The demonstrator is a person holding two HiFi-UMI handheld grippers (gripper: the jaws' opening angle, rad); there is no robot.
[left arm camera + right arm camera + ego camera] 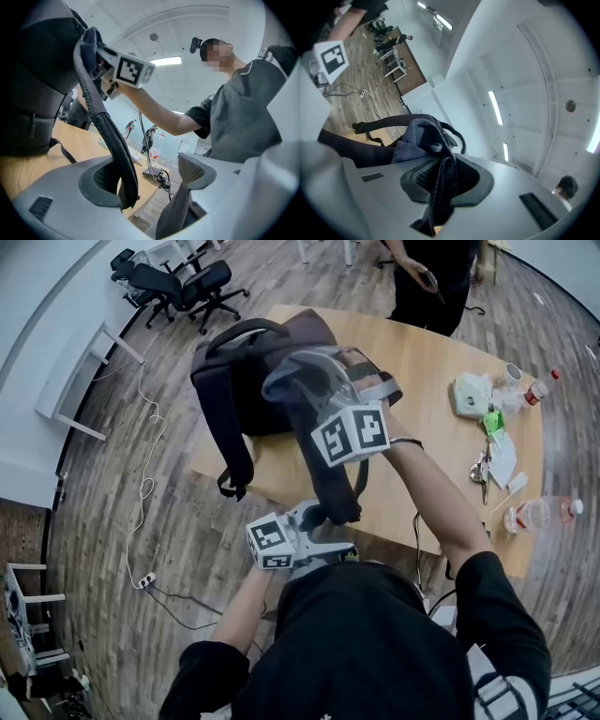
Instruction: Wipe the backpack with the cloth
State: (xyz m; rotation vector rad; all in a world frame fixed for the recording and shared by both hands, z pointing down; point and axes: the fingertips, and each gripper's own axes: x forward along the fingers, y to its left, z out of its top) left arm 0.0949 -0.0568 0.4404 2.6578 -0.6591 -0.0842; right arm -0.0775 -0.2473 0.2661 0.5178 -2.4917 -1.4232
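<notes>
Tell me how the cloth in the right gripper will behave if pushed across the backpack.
The cloth is probably floppy: it folds and droops out of the right gripper. Its towel-like weave looks grippy, so it may bunch rather than slide on the backpack. Thin folds suggest it is light.

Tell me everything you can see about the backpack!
The backpack is dark, soft fabric, with a top handle. It stands at the left end of a light wooden table. Its padded shoulder strap hangs over the edge, between the open left tongs. The right tongs hold a grey cloth at its top.
</notes>
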